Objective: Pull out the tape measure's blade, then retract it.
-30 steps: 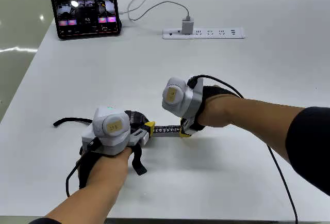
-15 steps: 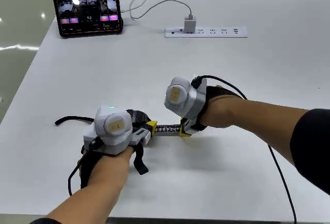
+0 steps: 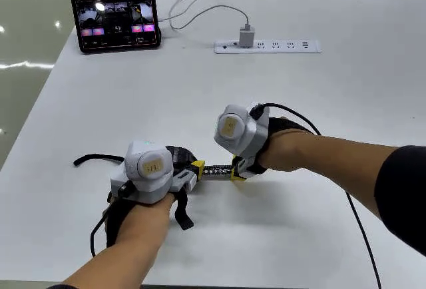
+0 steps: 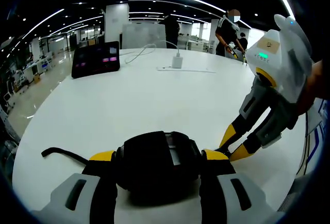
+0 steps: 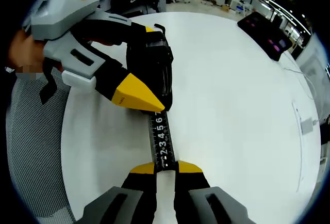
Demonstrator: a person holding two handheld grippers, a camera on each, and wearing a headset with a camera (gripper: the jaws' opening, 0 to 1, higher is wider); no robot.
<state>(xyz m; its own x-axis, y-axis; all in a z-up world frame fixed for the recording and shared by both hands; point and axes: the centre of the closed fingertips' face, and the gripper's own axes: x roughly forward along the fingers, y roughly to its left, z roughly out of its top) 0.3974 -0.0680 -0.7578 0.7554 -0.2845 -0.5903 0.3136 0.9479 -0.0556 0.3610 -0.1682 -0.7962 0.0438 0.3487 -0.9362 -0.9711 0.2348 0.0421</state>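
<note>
My left gripper (image 3: pixel 191 173) is shut on the black tape measure case (image 3: pixel 178 158) near the table's front edge; in the left gripper view the case (image 4: pixel 157 159) sits between the yellow-tipped jaws of the left gripper (image 4: pixel 159 156). A short length of blade (image 3: pixel 215 169) runs right from the case to my right gripper (image 3: pixel 235 173). In the right gripper view the right gripper (image 5: pixel 165 168) is shut on the end of the numbered blade (image 5: pixel 161 139), which leads up to the case (image 5: pixel 154 61) held by the left gripper (image 5: pixel 135 96). The right gripper's fingers (image 4: pixel 233 146) also appear in the left gripper view.
A tablet (image 3: pixel 118 20) stands at the back left. A white power strip (image 3: pixel 266 46) with a charger and white cable lies at the back. The case's black strap (image 3: pixel 93 159) trails left. A black cable (image 3: pixel 356 216) runs from the right hand. The table's left edge (image 3: pixel 40 102) is close.
The stretch of blade between the two grippers looks slightly shorter, the right gripper a little nearer the case. The head camera has shifted a bit.
</note>
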